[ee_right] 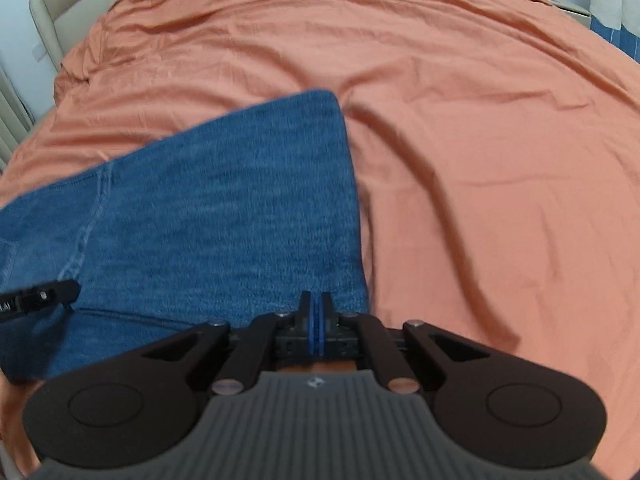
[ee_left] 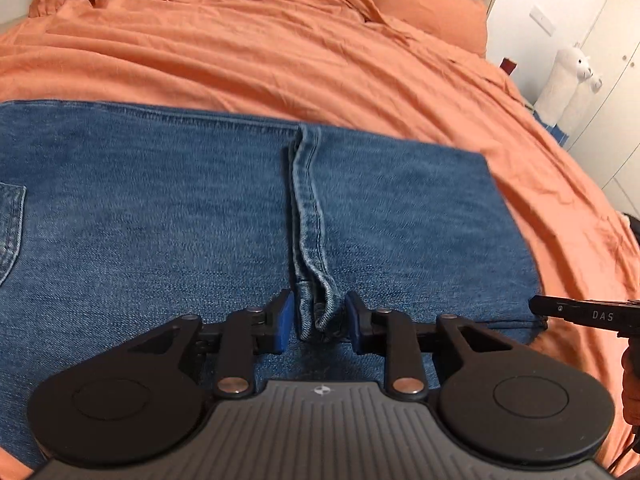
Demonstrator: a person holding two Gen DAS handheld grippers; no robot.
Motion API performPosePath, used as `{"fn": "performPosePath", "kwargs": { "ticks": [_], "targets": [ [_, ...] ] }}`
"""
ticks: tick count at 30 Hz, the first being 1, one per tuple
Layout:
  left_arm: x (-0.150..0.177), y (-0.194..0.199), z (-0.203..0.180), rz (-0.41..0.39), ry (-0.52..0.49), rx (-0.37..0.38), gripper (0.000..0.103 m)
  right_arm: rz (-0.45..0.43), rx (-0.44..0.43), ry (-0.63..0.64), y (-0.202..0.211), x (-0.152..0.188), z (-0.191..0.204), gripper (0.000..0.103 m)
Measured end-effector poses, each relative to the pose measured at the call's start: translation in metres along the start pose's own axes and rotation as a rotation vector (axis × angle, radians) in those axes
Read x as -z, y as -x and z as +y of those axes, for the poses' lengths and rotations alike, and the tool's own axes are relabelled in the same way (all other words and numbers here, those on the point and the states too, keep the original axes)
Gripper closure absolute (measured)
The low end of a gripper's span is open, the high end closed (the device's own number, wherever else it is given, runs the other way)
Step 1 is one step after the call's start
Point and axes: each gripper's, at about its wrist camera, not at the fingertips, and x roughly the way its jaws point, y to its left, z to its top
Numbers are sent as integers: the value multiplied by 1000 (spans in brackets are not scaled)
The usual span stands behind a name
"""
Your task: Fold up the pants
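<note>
Blue jeans lie folded flat on an orange bed cover. A stitched hem band runs down the middle of the top layer toward me. My left gripper is open, its blue pads standing on either side of the band's near end without pressing it. In the right wrist view, the right gripper is shut with its pads together and nothing between them, just above the near right corner of the jeans. Its black finger also shows at the right edge of the left wrist view.
An orange pillow lies at the head of the bed by a beige bed frame. A white plush alpaca stands beside white cupboards off the bed's right side. Bare orange cover spreads beyond and right of the jeans.
</note>
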Motion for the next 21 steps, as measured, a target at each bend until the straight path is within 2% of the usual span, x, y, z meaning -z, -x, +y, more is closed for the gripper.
{"fn": "performPosePath", "kwargs": {
  "ticks": [5, 9, 11, 13, 15, 18, 21],
  "targets": [
    [4, -12, 0, 23, -37, -29, 69, 27, 7, 3, -17, 5, -1, 103],
    [1, -6, 2, 25, -25, -15, 68, 18, 10, -8, -13, 5, -1, 103],
    [-2, 4, 5, 20, -15, -13, 61, -9, 33, 15, -3, 5, 5, 103],
    [-6, 22, 6, -8, -3, -40, 56, -59, 40, 63, 11, 4, 17, 94],
    [-10, 48, 11, -55, -4, -92, 56, -106, 12, 111, 24, 2, 30, 85],
    [-20, 92, 29, -121, 10, -132, 56, -141, -73, 170, 36, 3, 53, 84],
    [-31, 137, 60, -179, 70, -198, 50, -147, -80, 236, 38, 7, 75, 81]
  ]
}}
